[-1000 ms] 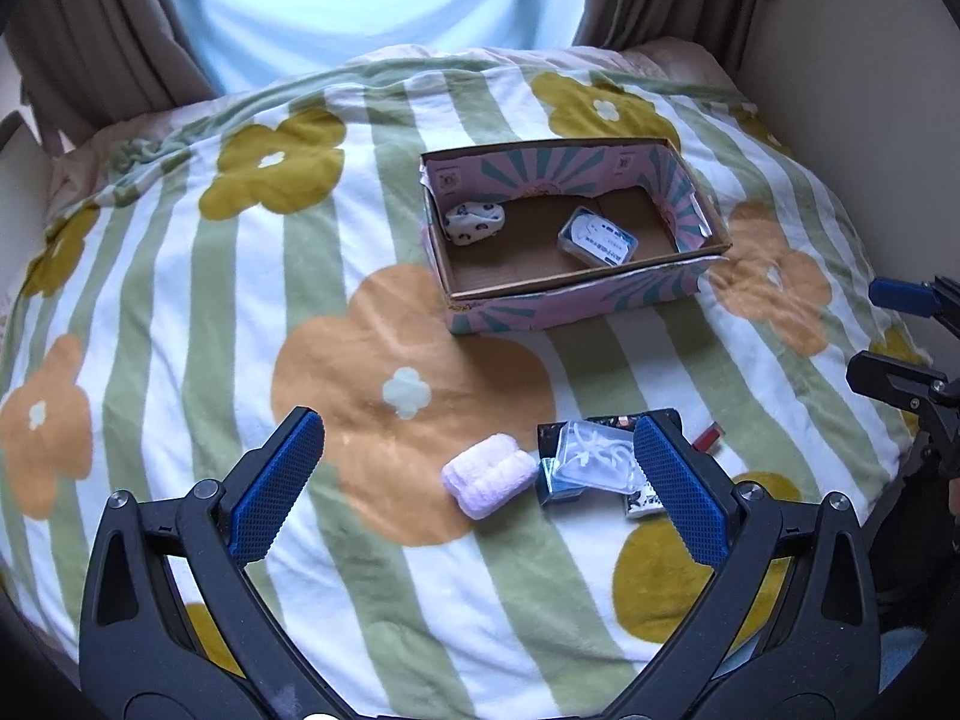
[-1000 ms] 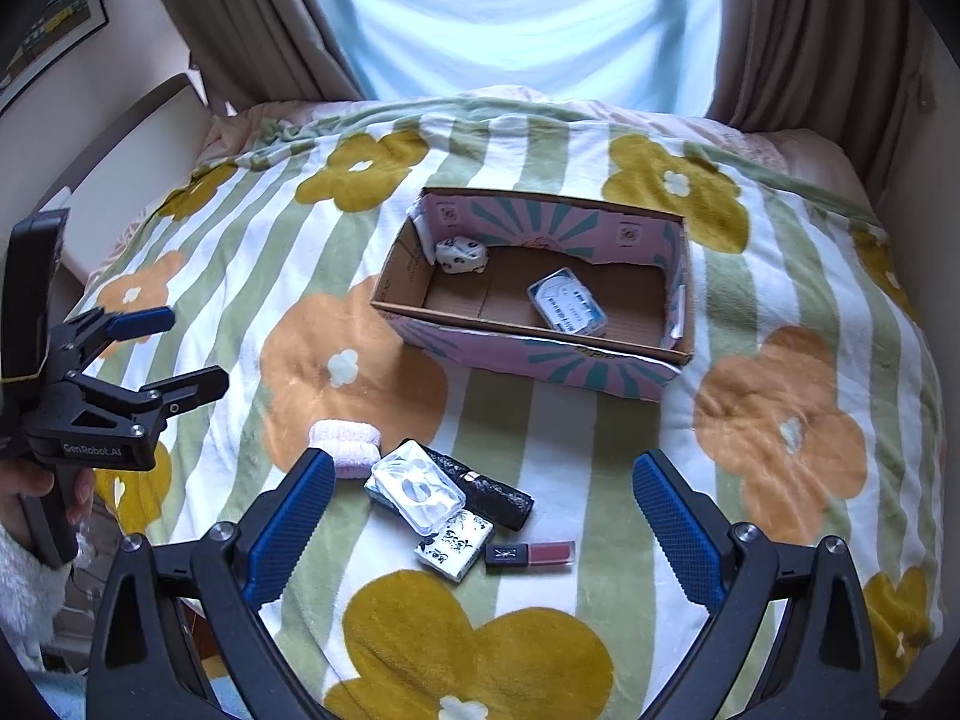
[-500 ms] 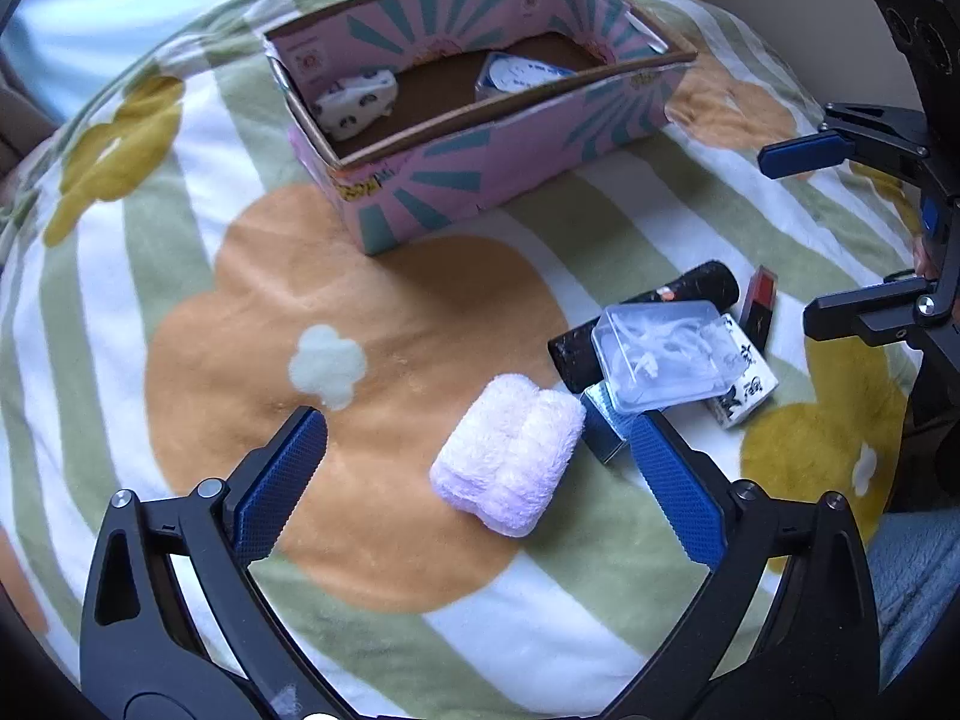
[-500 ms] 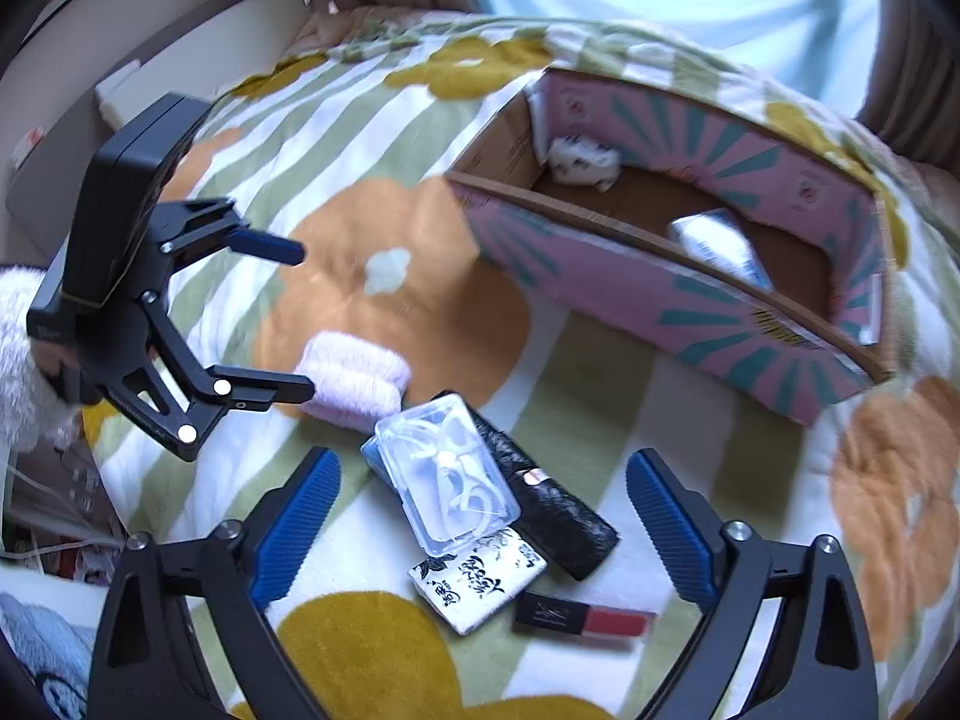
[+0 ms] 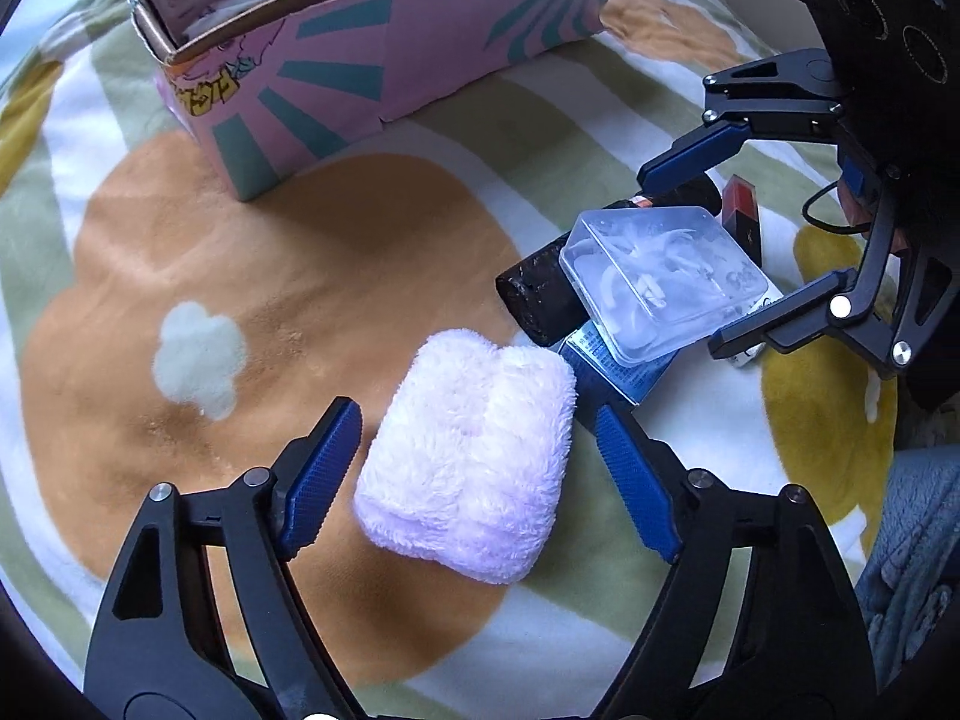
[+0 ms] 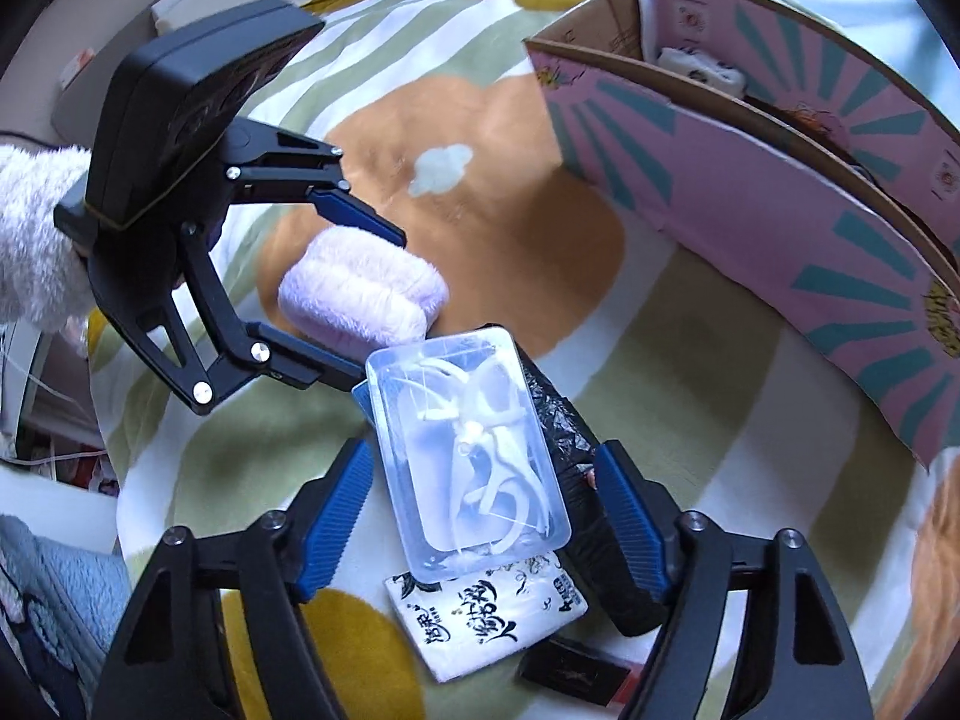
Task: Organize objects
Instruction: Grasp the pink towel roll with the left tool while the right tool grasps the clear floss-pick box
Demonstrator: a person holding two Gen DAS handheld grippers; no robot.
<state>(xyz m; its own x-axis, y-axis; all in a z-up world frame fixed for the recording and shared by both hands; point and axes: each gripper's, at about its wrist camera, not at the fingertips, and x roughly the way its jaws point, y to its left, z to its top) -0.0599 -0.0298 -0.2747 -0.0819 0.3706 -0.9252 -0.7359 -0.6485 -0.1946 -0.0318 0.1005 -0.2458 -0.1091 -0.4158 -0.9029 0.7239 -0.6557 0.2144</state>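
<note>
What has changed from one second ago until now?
Both tongs came down from high above the bed toward the pile. The left tongs now straddle the pink towel roll; the right tongs straddle the clear plastic case. Both are open, nothing gripped yet. The items and the pink box stayed in place.

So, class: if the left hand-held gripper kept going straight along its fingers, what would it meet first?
The fluffy pale-pink rolled towel, already lying between the open left hand-held gripper fingers on the flowered blanket; depth is uncertain.
</note>
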